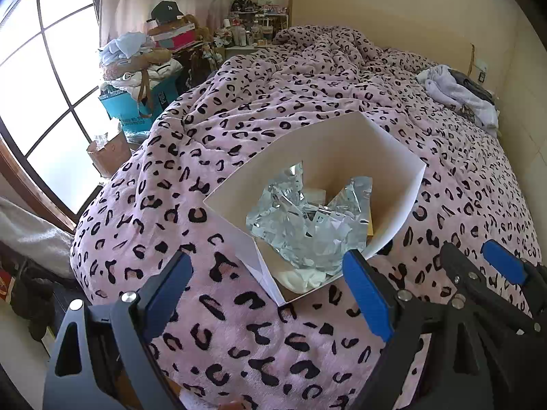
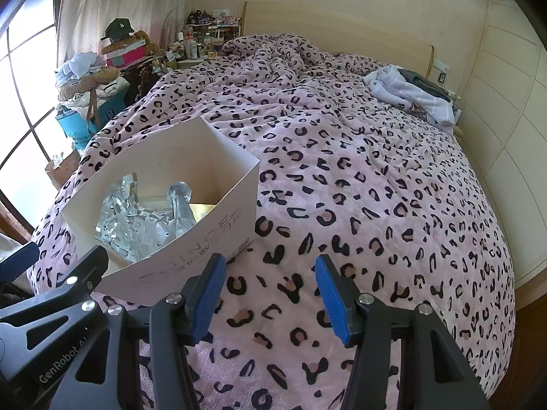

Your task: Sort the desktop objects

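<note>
An open white cardboard box (image 1: 393, 171) (image 2: 212, 235) sits on the pink leopard-print blanket (image 1: 273, 102) (image 2: 342, 171). Inside it lie crumpled silvery foil bags (image 1: 307, 225) (image 2: 136, 218) and something white at the near corner. My left gripper (image 1: 266, 258) (image 2: 56, 256) is open, hovering at the box's near corner; its blue pads (image 1: 367, 297) touch nothing. My right gripper (image 2: 270, 263) (image 1: 477, 256) is open too, over bare blanket just right of the box, with nothing between its fingers.
Folded clothes (image 2: 410, 92) lie at the far right of the bed near the headboard. A heap of bags, boxes and a black cap (image 1: 164, 10) stands by the window on the left. Bottles crowd a nightstand (image 2: 201, 48). Wardrobe panels (image 2: 506, 102) line the right side.
</note>
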The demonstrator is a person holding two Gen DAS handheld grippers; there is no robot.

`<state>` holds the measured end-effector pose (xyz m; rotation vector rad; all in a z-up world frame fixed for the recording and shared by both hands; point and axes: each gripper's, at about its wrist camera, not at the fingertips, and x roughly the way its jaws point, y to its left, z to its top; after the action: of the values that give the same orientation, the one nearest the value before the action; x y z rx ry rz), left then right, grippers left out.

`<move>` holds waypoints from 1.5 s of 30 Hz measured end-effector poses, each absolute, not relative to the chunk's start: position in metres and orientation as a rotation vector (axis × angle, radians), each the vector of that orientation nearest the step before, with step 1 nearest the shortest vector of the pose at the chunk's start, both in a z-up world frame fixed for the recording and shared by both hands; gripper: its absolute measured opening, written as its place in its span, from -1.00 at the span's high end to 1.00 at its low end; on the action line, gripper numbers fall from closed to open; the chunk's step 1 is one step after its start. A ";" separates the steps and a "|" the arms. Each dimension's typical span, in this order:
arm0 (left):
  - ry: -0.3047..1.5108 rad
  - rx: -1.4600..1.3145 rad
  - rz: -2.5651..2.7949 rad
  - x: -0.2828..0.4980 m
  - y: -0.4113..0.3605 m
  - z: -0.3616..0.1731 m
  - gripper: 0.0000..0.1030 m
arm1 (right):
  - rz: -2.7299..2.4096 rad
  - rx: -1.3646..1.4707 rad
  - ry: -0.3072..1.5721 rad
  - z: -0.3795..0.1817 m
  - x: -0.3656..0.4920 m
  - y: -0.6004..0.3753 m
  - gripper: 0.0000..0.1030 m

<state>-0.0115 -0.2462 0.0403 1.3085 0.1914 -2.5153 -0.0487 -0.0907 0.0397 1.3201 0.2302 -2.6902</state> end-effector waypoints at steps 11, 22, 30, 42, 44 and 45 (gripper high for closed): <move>0.189 1.304 -2.514 -0.011 -0.251 0.039 -0.76 | -2.686 1.320 0.237 0.040 -0.048 -0.095 -0.09; 0.181 1.289 -2.516 -0.009 -0.251 0.040 -0.76 | -2.687 1.317 0.236 0.041 -0.047 -0.097 -0.09; 0.189 1.291 -2.511 -0.009 -0.244 0.042 -0.76 | -2.689 1.317 0.237 0.041 -0.047 -0.098 -0.09; 0.188 1.293 -2.515 -0.008 -0.247 0.043 -0.76 | -2.689 1.313 0.244 0.041 -0.049 -0.097 -0.09; 0.197 1.297 -2.514 -0.008 -0.247 0.042 -0.76 | -2.690 1.313 0.245 0.041 -0.049 -0.097 -0.09; 0.201 1.299 -2.514 -0.009 -0.248 0.042 -0.76 | -2.690 1.313 0.245 0.041 -0.049 -0.097 -0.09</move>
<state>-0.0086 -0.2479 0.0421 1.2993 0.2015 -2.5138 -0.0492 -0.0969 0.0411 1.3126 0.2453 -2.6904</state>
